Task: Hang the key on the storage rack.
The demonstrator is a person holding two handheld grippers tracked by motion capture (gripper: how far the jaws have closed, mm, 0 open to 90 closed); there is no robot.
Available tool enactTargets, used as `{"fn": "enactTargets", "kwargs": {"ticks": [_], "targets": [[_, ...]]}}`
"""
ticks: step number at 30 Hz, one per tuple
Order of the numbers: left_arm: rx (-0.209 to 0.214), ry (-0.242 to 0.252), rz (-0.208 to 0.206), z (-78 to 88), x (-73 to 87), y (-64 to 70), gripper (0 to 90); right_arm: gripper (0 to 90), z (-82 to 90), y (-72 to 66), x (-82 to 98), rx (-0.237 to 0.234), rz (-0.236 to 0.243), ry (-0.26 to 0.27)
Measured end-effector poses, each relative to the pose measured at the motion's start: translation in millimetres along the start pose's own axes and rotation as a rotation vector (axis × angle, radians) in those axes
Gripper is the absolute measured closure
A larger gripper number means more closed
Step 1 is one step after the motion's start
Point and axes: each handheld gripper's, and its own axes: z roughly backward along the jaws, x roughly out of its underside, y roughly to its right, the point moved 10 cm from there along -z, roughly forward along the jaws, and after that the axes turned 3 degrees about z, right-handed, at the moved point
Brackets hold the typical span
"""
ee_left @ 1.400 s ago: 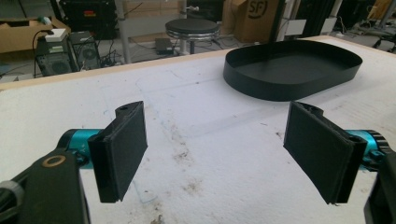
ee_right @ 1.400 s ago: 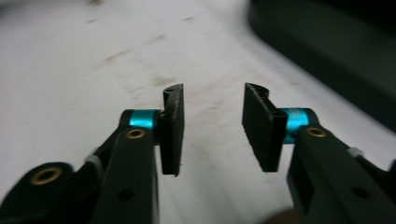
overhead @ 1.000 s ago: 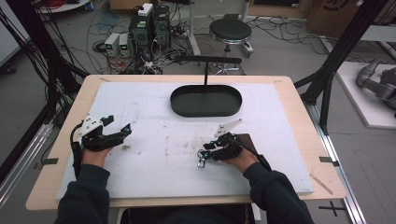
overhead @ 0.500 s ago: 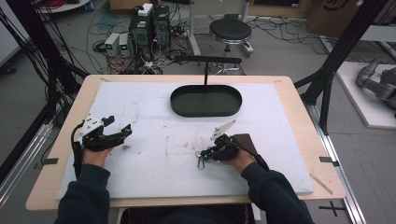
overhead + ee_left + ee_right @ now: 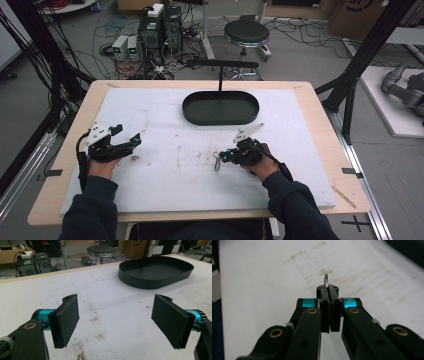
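The right gripper (image 5: 327,290) has just closed its jaws on a thin metal ring (image 5: 326,280), which pokes edge-on from the tips toward twelve o'clock. The ring looks light, stiff and slippery, so it is best pinched across its rim. The left gripper (image 5: 115,320) is spread empty, the black oval tray (image 5: 156,272) at one o'clock.

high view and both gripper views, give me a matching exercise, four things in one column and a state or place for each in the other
Things:
1. left gripper
2. right gripper
3. black tray
4. metal ring

States or places:
a. empty, at the far side of the white mat
b. jaws wide apart, nothing between them
c. sticking out past closed jaw tips
d. jaws shut on a small thing

Pairs: 1-b, 2-d, 3-a, 4-c
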Motion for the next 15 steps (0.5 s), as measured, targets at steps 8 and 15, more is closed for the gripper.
{"fn": "enactTargets", "kwargs": {"ticks": [8,15], "targets": [[0.008,-0.007,-0.002,-1.8,1.8,1.5,22.0,90.0,38.6,34.7,-21.8,0.124,0.018,0.123],[0.007,-0.009,0.001,-1.8,2.4,0.6,22.0,90.0,69.9,77.6,-40.2,0.232,-0.006,0.159]]}}
